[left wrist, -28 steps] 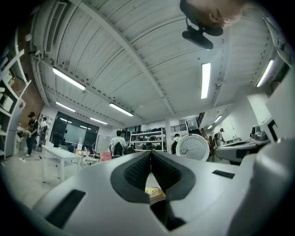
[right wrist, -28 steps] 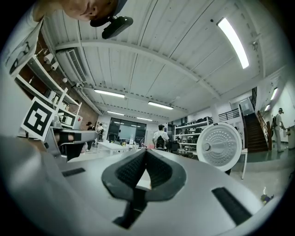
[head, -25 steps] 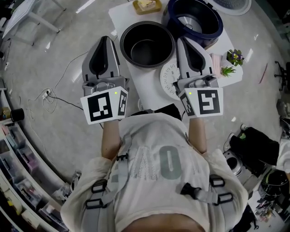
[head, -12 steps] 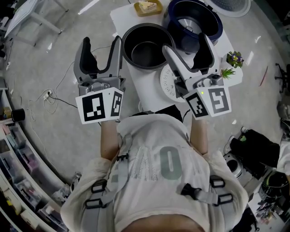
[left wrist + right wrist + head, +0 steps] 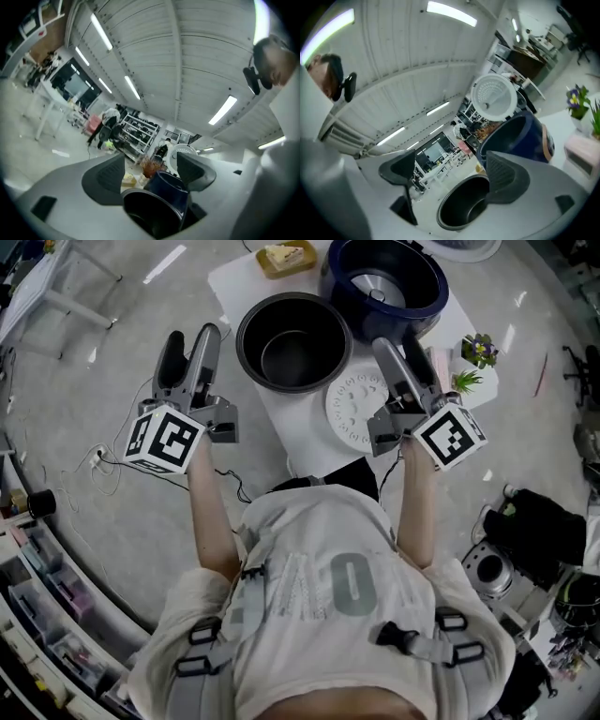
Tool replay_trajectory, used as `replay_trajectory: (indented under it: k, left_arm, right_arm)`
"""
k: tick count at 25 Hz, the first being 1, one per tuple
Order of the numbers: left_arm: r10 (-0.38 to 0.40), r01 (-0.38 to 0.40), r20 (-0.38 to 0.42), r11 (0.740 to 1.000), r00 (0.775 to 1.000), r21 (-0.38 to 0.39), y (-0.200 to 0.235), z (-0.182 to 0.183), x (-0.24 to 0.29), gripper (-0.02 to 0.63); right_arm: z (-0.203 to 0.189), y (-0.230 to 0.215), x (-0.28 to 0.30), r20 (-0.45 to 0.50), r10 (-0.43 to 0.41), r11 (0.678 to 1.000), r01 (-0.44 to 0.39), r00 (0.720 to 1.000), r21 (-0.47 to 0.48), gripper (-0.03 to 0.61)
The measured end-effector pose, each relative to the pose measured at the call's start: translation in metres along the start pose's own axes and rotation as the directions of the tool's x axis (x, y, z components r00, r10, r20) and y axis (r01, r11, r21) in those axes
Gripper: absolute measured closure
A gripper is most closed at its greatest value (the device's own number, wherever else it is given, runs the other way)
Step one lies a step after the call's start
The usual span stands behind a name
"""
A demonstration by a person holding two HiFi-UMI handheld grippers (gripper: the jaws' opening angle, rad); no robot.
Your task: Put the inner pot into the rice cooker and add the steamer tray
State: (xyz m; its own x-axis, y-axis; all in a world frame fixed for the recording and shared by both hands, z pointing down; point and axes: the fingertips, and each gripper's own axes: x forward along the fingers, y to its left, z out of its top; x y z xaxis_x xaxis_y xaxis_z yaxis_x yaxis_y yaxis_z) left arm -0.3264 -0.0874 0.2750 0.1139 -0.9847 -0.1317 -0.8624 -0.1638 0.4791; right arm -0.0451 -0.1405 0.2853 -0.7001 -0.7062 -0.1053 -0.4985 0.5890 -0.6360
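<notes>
Nothing's placed yet: the dark round metal inner pot [image 5: 293, 341] sits top centre beside the empty navy rice cooker [image 5: 382, 277], the white perforated steamer tray [image 5: 356, 411] lies just below, and the left gripper [image 5: 190, 337] and right gripper [image 5: 398, 345], jaws just opening, hold nothing.

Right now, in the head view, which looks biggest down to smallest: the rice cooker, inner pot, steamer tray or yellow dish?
1. rice cooker, only a little wider than the pot, so nearly a tie
2. inner pot
3. steamer tray, partly hidden
4. yellow dish
</notes>
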Motion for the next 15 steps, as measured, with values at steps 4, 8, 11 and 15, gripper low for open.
replay_trajectory:
  k: [4, 8, 11, 15]
  left_arm:
    - [-0.129, 0.077, -0.144, 0.944, 0.981, -0.320, 0.037, -0.058, 0.013, 0.284]
    - [-0.180, 0.059, -0.222, 0.885, 0.958, -0.462, 0.056, -0.113, 0.016, 0.284]
    - [-0.185, 0.027, -0.268, 0.865, 0.946, -0.501, 0.067, -0.137, 0.017, 0.285]
    - [-0.206, 0.008, -0.312, 0.847, 0.927, -0.532, 0.069, -0.160, 0.018, 0.285]
  right_arm:
    - [-0.031, -0.047, 0.000, -0.030, -0.022, 0.975, 0.028, 0.999, 0.219, 0.104]
    - [-0.067, -0.078, -0.005, -0.077, -0.056, 0.943, 0.078, 0.995, 0.323, 0.104]
    - [-0.092, -0.083, -0.001, -0.115, -0.061, 0.929, 0.099, 0.991, 0.357, 0.104]
    - [-0.113, -0.082, 0.012, -0.155, -0.042, 0.933, 0.095, 0.987, 0.348, 0.104]
